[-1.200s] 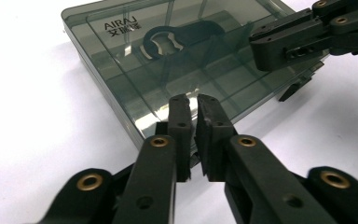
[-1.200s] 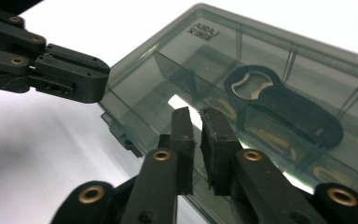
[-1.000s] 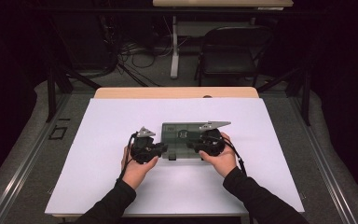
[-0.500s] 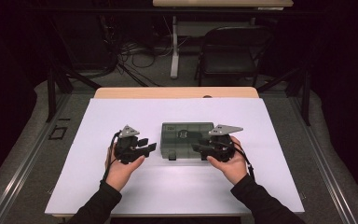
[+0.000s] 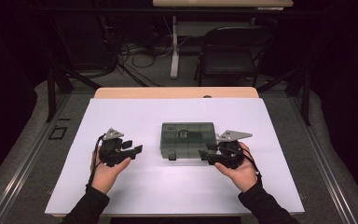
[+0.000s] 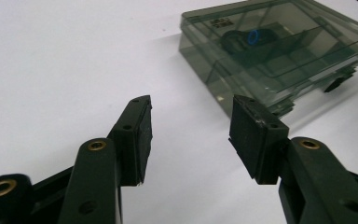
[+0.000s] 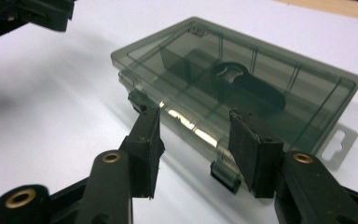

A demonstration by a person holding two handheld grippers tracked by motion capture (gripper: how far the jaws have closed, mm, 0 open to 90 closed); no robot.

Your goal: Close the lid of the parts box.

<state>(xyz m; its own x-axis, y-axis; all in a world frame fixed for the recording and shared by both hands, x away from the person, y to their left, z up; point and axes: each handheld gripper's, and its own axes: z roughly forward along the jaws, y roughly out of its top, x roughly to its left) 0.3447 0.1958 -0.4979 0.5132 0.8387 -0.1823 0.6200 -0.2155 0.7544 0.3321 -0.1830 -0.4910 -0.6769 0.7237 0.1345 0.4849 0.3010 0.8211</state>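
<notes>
Both hands have drawn outward since a second ago. From the high view, the left hand-held gripper (image 5: 133, 149) is sitting well left of one smoky translucent box (image 5: 187, 139) lying closed mid-bench (image 5: 121, 116), while the right hand-held gripper (image 5: 205, 154) is hovering just beside its near right corner. Along the left gripper view, the jaws are standing wide with nothing between them, the box (image 6: 279, 56) lying ahead. Along the right gripper view, the right hand-held gripper (image 7: 193, 149) is gaping wide before the box (image 7: 242, 88), whose compartments are showing one dark object.
</notes>
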